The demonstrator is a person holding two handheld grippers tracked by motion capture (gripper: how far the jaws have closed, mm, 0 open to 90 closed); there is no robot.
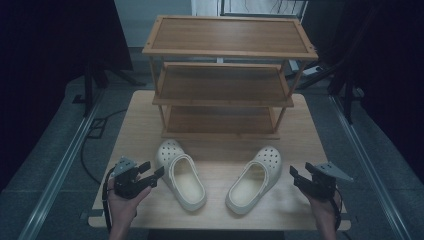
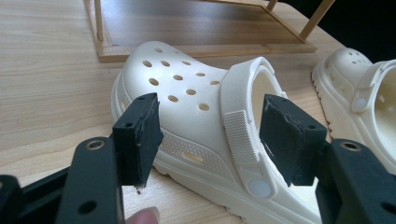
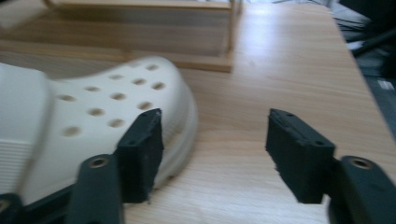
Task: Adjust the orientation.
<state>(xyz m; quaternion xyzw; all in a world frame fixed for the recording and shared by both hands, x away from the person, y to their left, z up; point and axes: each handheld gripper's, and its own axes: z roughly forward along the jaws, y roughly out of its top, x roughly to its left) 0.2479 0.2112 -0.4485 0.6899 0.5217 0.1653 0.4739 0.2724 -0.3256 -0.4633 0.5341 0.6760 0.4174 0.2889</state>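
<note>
Nothing moved yet: both clogs, left clog (image 1: 181, 180) and right clog (image 1: 252, 180), lie on the table (image 1: 145, 125) at 6 o'clock of the empty rack (image 1: 225, 75); left gripper (image 1: 152, 172) and right gripper (image 1: 296, 176) gape, holding nothing, flanking at 9 and 3 o'clock.

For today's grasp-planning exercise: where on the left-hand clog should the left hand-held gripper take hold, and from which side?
Probably the outer side wall of the left clog at the heel opening, one jaw inside the opening and one outside. The left hand-held gripper already faces that side with its jaws open; the wall there looks thin and upright, while the rounded toe is wider.
</note>
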